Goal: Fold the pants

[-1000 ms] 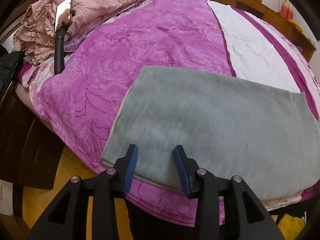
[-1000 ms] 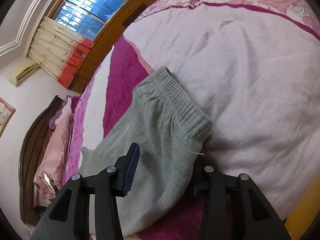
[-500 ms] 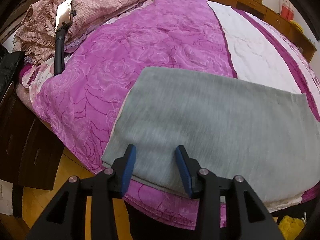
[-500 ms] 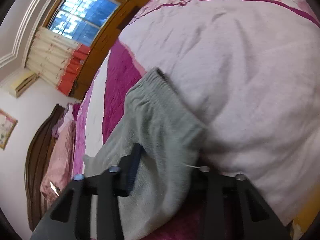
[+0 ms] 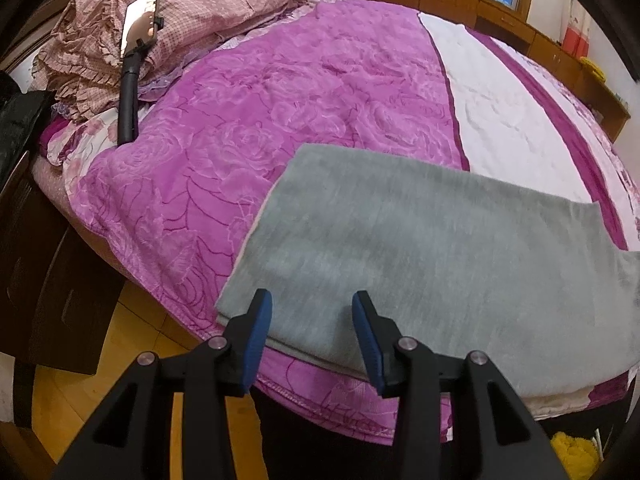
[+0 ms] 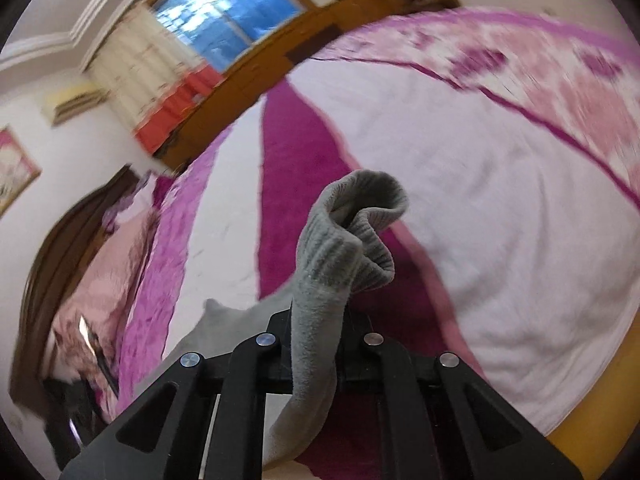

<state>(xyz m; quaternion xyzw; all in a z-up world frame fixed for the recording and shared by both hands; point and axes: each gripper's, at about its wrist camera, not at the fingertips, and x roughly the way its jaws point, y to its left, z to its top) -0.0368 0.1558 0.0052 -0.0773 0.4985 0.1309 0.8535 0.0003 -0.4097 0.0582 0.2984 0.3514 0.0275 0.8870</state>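
The grey pants (image 5: 420,240) lie flat across the near edge of the bed, with the leg end at the left. Over that leg end hangs my left gripper (image 5: 314,324), jaws apart, blue pads (image 5: 258,320) clear of the flat cloth. In the right wrist view the ribbed waistband (image 6: 352,224) is bunched up and raised off the bed. My right gripper (image 6: 320,316) is shut on it, its pads hidden by the cloth, and the rest of the pants (image 6: 224,320) trails down to the left.
A purple rose-patterned blanket (image 5: 280,92) with a white stripe (image 5: 500,120) covers the bed. Pink pillows (image 5: 192,12) and a phone on a black stand (image 5: 130,80) sit at the far left. Dark furniture (image 5: 36,240) and wooden floor (image 5: 120,344) lie below the bed edge.
My right gripper has shut on the waistband and risen with it, so the band now hangs bunched above the bed. The left gripper has stayed in place, still open.
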